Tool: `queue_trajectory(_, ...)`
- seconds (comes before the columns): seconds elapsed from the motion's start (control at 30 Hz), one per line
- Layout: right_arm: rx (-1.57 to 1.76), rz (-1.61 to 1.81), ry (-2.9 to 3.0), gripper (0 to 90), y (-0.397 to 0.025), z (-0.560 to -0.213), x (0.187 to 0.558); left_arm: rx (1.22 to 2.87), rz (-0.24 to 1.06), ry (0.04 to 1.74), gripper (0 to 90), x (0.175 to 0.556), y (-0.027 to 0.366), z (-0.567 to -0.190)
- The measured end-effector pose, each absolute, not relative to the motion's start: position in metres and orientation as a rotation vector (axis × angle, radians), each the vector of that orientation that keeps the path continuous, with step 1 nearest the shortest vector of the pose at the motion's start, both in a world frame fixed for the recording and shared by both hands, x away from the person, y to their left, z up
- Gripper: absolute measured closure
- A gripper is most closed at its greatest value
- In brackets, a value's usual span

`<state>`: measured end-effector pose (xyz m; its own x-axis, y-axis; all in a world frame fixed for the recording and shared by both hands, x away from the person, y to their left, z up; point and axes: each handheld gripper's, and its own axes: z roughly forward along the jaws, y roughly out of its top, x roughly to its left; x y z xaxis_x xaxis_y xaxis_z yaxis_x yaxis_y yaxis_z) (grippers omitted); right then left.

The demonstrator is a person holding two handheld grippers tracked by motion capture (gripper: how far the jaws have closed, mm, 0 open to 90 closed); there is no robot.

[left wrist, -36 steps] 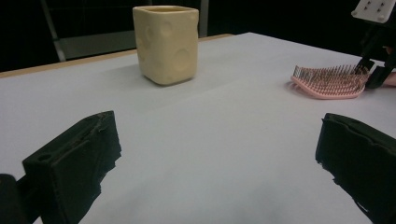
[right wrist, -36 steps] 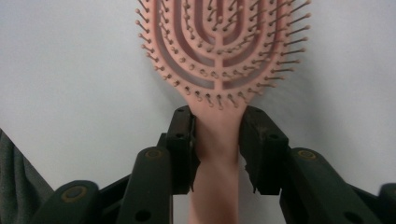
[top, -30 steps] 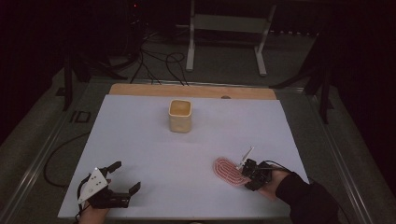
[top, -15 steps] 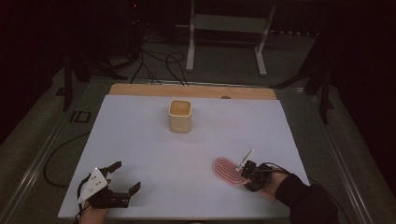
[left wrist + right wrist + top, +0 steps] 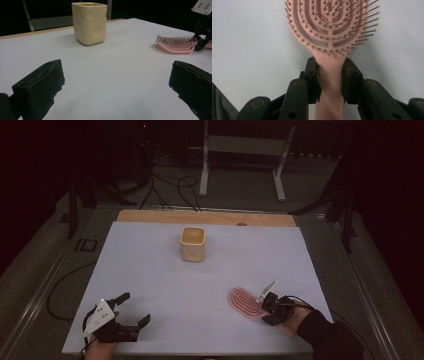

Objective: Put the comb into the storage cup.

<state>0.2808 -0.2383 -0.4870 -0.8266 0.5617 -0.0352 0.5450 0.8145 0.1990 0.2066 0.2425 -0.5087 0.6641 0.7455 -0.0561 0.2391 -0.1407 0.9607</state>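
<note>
**Brush in your right jaws, handle toward you, head pointing at the cup**

Your right gripper [image 5: 329, 75] has its jaws closed on the neck of the pink hairbrush [image 5: 332, 27], just where the handle meets the head. The brush's long axis runs straight out along the jaws: handle back toward your hand, bristled head away from you, bristles up. In the high view it lies low at the near right of the white table [image 5: 150, 270], and it seems to rest on the surface.

Your left gripper [image 5: 125, 312] sits at the near left corner, jaws wide apart with nothing between them, well apart from the brush.

Farther out, near the middle of the far edge, the yellow cup [image 5: 193, 244] stands upright with its mouth open. It lies forward and to the left of the brush head, so I judge that any carry belongs to your right hand.
</note>
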Motion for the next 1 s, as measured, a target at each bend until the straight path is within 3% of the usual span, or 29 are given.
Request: queue_trajectory(1.0,0.944,0.884,2.621,70.4,-0.225,-0.463,0.277,1.698,0.531,0.809,0.3,0.207,0.243,-0.509)
